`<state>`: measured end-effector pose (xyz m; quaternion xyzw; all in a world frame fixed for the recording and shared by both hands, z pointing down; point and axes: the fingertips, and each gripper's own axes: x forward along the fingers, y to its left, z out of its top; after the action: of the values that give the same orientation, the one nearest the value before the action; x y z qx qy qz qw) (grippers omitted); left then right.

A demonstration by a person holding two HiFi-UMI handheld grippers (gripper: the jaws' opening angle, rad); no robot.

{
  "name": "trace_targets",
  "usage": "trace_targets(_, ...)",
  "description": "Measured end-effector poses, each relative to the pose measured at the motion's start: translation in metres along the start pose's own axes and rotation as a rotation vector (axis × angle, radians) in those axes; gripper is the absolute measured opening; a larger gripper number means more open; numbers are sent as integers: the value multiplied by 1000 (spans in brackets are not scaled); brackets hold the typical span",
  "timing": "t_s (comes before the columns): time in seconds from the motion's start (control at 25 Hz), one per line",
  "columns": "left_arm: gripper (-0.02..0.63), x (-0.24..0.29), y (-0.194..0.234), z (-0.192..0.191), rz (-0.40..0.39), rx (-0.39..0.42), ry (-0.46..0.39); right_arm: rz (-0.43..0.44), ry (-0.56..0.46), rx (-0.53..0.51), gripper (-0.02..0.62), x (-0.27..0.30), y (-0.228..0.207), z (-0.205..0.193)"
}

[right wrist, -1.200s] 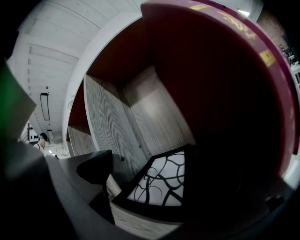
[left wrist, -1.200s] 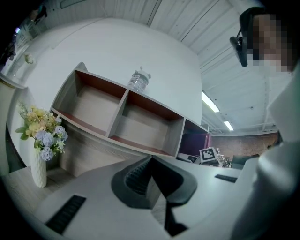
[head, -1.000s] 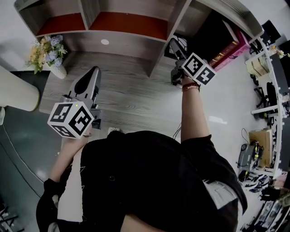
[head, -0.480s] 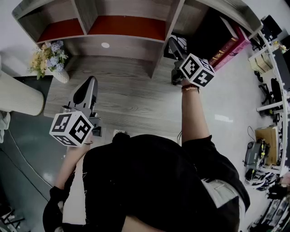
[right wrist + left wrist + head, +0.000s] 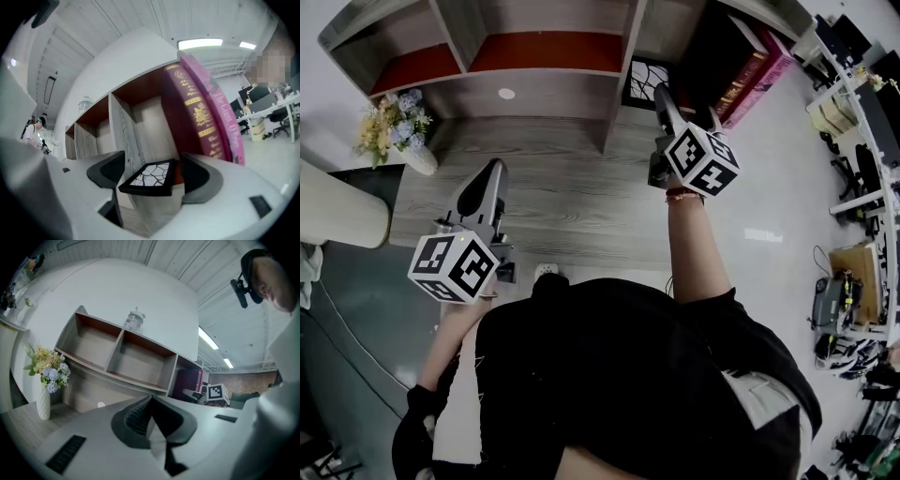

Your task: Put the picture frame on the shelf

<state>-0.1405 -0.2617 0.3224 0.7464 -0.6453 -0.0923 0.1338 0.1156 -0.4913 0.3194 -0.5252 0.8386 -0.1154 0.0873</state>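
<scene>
The picture frame [image 5: 642,82], black-rimmed with a crackle pattern, stands tilted in the shelf's [image 5: 534,94] right compartment, beside upright books [image 5: 750,80]. My right gripper [image 5: 661,98] reaches into that compartment. In the right gripper view the picture frame [image 5: 149,177] lies between the jaws, which are closing. I see no pad pressing on it. My left gripper [image 5: 492,173] hovers low over the wooden desk [image 5: 562,197], far from the frame. In the left gripper view the left gripper [image 5: 151,401] is shut with nothing in it.
A white vase of flowers [image 5: 394,127] stands at the desk's left end. A plastic bottle [image 5: 134,320] sits on top of the shelf. The maroon and pink books [image 5: 201,108] fill the compartment's right side. The two left compartments hold nothing.
The head view has shifted, and the frame now shows plainly to the left of the right gripper's tip. The left gripper has barely moved.
</scene>
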Motion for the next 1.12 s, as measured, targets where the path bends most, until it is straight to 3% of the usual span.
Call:
trace_targets(0.08,12,-1,-9,-4,-16,-2,1,0,18,29,316,-16,-2,-4)
trace_targets(0.2,12,0,-26,-10,-46,-3,0,-5,54,64,140,-38,-5,-13)
trace_targets(0.32,12,-1,-45,-17,-80,0,1,10,86,105,12,-60,-2,-23)
trace_targets(0.44,12,-5,-57,-19,-100,3,2,77,137,174,6,-79,15,-33)
trace_targets(0.56,12,-6,-65,-18,-119,-3,-6,203,145,222,5,-98,47,-25)
trace_targets(0.76,12,-4,-85,-17,-187,28,-15,386,117,154,5,-131,111,-6)
trace_targets(0.92,12,-11,-86,-14,-208,32,-16,432,107,88,5,-146,142,-1)
trace_targets(1.12,12,-40,-72,-7,-203,38,-13,415,74,14,5,-158,170,2)
